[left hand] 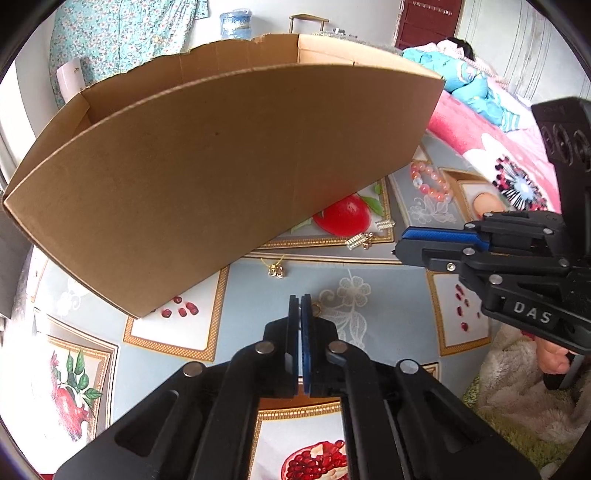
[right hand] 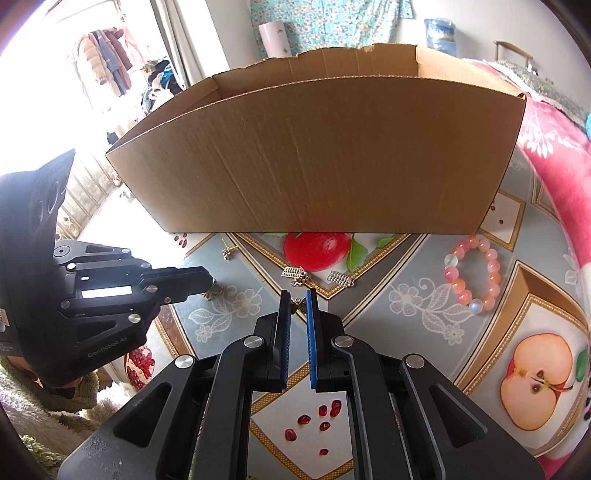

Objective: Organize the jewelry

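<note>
An open cardboard box point(left hand: 221, 177) point(right hand: 314, 155) stands on a fruit-print tablecloth. My left gripper point(left hand: 300, 299) point(right hand: 210, 282) is shut on a small gold earring point(left hand: 316, 307) point(right hand: 216, 291) just above the cloth. My right gripper point(right hand: 296, 295) point(left hand: 397, 248) is slightly open, its fingertips either side of a small bronze charm point(right hand: 298, 305). Two silver clips point(right hand: 293, 274) point(right hand: 340, 277) point(left hand: 356, 242) point(left hand: 384, 224) lie in front of the box. A gold earring point(left hand: 275, 269) point(right hand: 226, 252) lies near the box. A pink bead bracelet point(right hand: 472, 273) point(left hand: 430, 181) lies at the right.
A pink floral blanket point(right hand: 554, 155) point(left hand: 480, 129) covers a bed at the right. A fluffy green and white rug point(left hand: 517, 391) lies at the table's near edge. A water bottle point(left hand: 236, 24) stands behind the box.
</note>
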Demonstrator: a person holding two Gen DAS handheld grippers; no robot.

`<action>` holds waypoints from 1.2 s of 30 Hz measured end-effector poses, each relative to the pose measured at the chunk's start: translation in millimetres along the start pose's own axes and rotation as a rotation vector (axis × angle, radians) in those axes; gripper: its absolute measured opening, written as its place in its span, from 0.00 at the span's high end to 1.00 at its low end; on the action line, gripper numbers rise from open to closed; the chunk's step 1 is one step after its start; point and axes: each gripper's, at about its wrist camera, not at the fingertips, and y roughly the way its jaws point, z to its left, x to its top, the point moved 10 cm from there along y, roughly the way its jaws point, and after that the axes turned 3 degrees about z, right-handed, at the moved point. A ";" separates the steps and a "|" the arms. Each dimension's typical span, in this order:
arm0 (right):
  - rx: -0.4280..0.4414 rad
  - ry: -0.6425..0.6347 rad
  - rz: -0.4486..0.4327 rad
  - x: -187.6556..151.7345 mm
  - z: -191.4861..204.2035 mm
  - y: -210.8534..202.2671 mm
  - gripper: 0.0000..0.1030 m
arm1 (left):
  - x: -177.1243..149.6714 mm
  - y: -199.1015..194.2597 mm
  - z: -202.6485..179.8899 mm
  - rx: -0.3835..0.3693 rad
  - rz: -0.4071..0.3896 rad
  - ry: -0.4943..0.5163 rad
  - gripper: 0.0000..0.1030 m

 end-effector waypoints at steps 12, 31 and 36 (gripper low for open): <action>-0.002 -0.013 -0.013 0.9 -0.1 -8.9 0.94 | -6.3 -10.1 -2.7 -0.035 -0.006 0.006 0.85; 0.025 0.005 0.009 2.0 -4.2 2.7 0.94 | -9.6 -3.6 -4.5 -0.145 0.018 -0.134 0.72; 0.028 0.012 0.012 0.3 -7.6 2.3 0.94 | -3.3 -0.6 -2.5 -0.154 0.011 -0.137 0.72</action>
